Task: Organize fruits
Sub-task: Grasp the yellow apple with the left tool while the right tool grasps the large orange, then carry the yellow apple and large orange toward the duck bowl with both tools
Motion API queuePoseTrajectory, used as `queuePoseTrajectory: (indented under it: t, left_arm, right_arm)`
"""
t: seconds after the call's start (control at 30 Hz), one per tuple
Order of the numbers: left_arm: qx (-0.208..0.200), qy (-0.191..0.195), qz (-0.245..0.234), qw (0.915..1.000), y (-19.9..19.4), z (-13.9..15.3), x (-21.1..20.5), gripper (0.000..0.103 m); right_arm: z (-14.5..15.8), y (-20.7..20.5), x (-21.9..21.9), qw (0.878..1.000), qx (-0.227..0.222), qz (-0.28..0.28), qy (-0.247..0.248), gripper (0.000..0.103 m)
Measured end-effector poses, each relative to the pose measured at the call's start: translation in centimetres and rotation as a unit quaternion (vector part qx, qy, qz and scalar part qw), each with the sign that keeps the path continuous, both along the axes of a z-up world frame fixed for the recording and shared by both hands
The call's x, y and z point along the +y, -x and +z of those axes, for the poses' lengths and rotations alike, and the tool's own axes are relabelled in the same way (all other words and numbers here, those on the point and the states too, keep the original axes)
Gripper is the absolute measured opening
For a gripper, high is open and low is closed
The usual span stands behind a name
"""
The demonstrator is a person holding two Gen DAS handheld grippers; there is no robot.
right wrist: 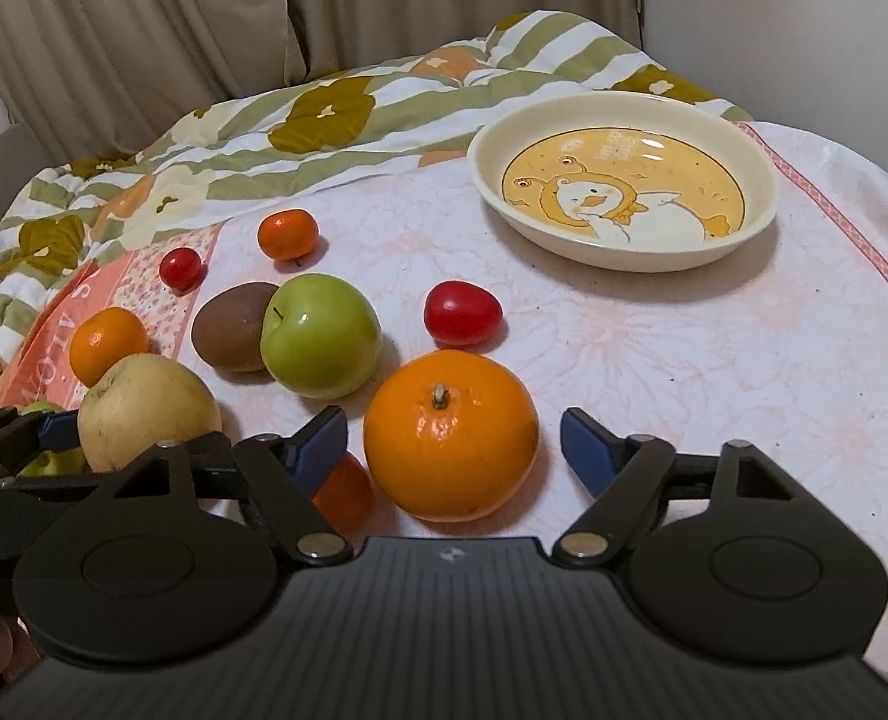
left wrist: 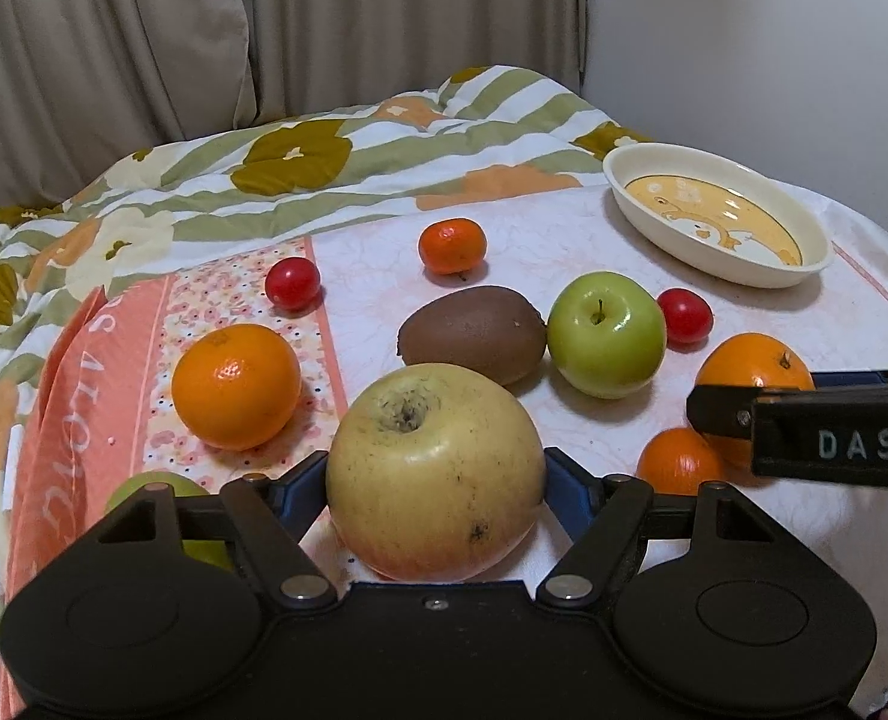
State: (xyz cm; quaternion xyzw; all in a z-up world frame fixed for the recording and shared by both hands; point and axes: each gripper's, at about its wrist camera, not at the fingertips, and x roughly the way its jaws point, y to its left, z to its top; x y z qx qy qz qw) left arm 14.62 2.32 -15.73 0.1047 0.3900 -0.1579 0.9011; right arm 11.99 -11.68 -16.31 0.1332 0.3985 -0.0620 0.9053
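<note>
Two claws straddling two fruits, plate well beyond.

Left claw (left wrist: 435, 480) set around the yellow apple (left wrist: 435, 471), blue pads (left wrist: 567, 483) hard against both flanks, seemingly pinching; true contact hard to confirm behind the bulge. Right claw (right wrist: 453, 450) spread around the large orange (right wrist: 450, 435), gaps visible either side, not yet gripping. Both fruits resting on the pink cloth (right wrist: 654, 372), dead ahead of each claw, round with no long axis to favour. Plate (right wrist: 624, 255) empty, far right, nearer the right claw. Small orange (right wrist: 342, 492) half hidden beneath the right claw's finger; green fruit (left wrist: 144, 489) masked by the left claw's body.
</note>
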Motion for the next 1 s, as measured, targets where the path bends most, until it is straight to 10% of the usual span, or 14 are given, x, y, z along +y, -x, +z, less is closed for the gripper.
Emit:
queuePoseTrajectory:
  t: [0.57, 1.0]
  left_arm:
    - [0.004, 0.007, 0.004, 1.0, 2.0, 1.1, 0.5, 0.078]
    - [-0.045, 0.019, 0.011, 0.9988, 4.0, 8.3, -2.5, 0.078]
  right_arm:
    - [1.0, 0.1, -1.1, 1.0, 0.0, -0.008, -0.018, 0.078]
    - [7.3, 2.0, -5.2, 0.999, -0.036, -0.001, -0.014, 0.078]
